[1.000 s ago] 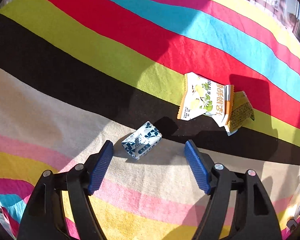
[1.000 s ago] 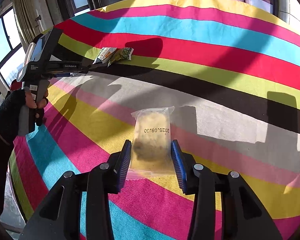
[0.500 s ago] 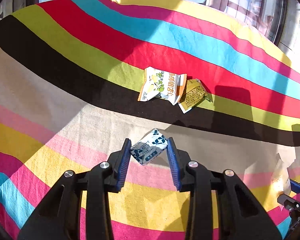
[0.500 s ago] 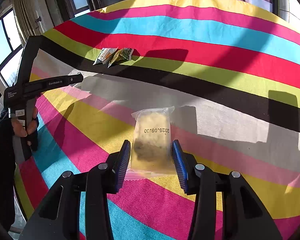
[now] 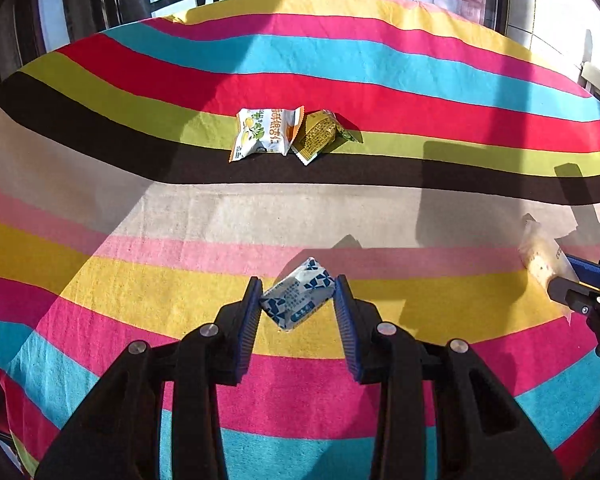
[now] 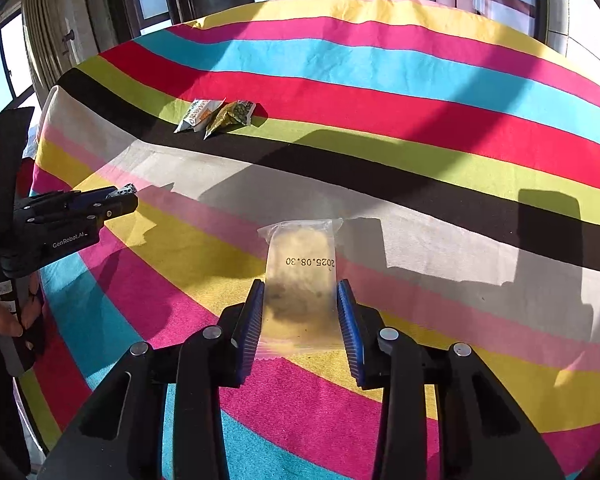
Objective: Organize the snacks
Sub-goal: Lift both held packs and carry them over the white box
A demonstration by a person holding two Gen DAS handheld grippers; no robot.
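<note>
Left hand-held gripper (image 5: 296, 308) grips the blue-white packet (image 5: 298, 298); right hand-held gripper (image 6: 300, 316) is closing on the clear packet (image 6: 300, 280); next, carrying both toward the packets (image 5: 284, 132) mid-desk.

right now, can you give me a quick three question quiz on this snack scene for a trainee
1. True or false: the left gripper is shut on the blue-and-white packet.
2. What does the right gripper have between its fingers? A) a green packet B) the clear packet with a printed date C) nothing
3. Fill in: the white-and-orange packet and the green-yellow packet lie side by side, partly on the ____ stripe of the striped cloth.

Key: 1 true; 2 B; 3 black.
</note>
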